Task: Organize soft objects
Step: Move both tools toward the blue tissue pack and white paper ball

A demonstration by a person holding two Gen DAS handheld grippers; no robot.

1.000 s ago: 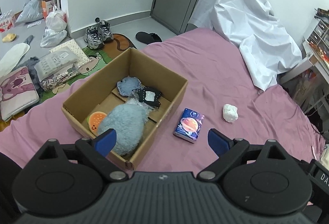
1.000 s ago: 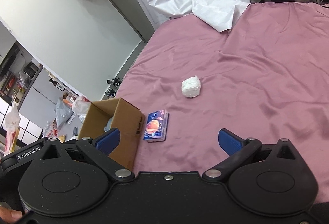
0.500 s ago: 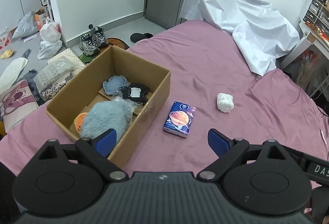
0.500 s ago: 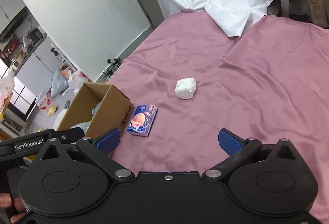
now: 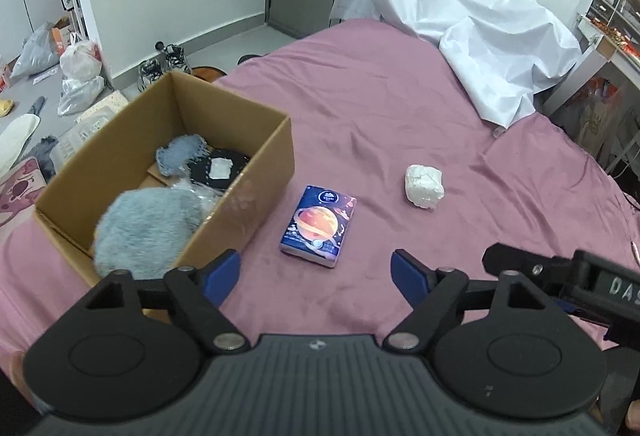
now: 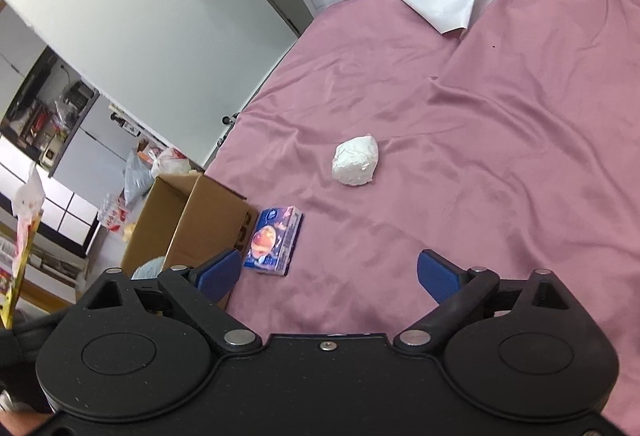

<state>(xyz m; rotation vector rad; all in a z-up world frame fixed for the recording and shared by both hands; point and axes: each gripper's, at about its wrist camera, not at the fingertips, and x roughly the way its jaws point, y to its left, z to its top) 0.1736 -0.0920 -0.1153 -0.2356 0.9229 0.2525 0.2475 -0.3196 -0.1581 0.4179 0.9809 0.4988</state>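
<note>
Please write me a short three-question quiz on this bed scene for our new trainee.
1. True or false: the blue tissue pack lies inside the cardboard box.
2. Multiple choice: the white wad rests on A) the floor, B) the pink bedsheet, C) the fluffy grey item in the box.
3. Short answer: how do the left gripper and right gripper stand, and do they hold anything?

Key:
1. False; it lies on the sheet just beside the box.
2. B.
3. Both are open and hold nothing.
</note>
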